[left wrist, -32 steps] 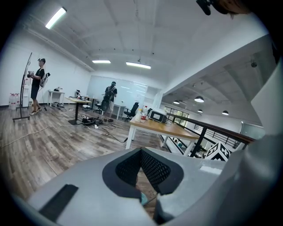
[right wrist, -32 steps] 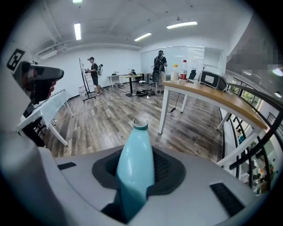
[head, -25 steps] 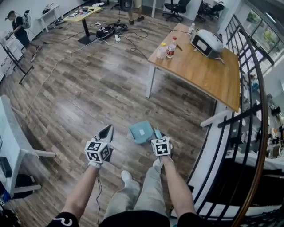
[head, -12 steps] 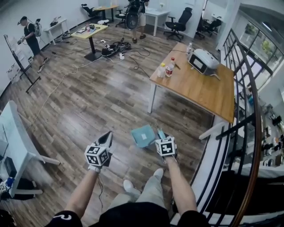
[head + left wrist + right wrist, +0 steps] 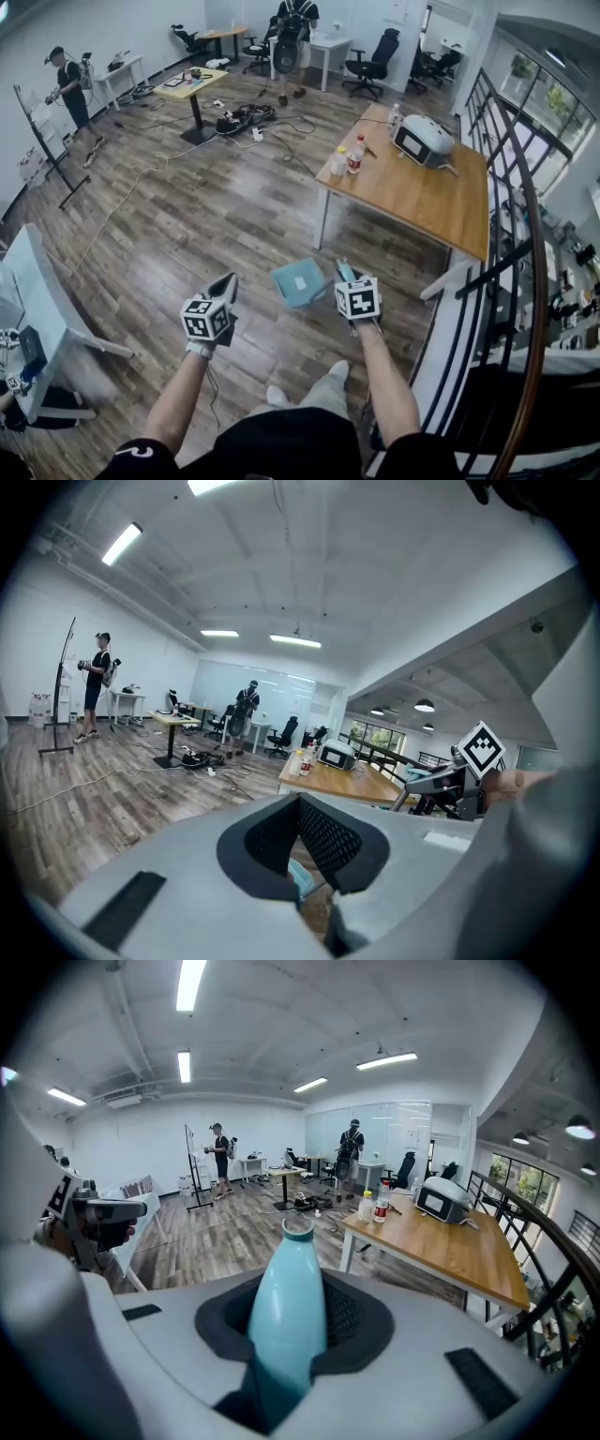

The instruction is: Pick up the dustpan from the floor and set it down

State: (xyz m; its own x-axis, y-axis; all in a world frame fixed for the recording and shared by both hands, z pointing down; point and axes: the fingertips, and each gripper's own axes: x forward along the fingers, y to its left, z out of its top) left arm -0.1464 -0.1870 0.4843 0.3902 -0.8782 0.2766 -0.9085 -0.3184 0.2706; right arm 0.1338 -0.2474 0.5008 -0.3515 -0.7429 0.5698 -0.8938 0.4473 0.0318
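The teal dustpan [image 5: 298,282] hangs above the wood floor, its pan toward the middle of the head view. My right gripper [image 5: 346,274] is shut on its handle. In the right gripper view the teal handle [image 5: 286,1321] stands upright between the dark pads, its ringed end on top. My left gripper [image 5: 226,287] hovers to the left of the pan, apart from it. Its jaws are shut with nothing in them, and a sliver of teal shows below the left gripper [image 5: 300,808] in its own view.
A wooden table [image 5: 422,202] stands ahead on the right, bearing bottles [image 5: 354,154] and a white machine [image 5: 419,140]. A black railing [image 5: 511,244] runs along the right. A white table [image 5: 42,305] is at left. Cables [image 5: 246,116] and people [image 5: 289,37] are at the far end.
Both grippers have risen. The right one has carried the dustpan up off the floor, and the left has come up beside it.
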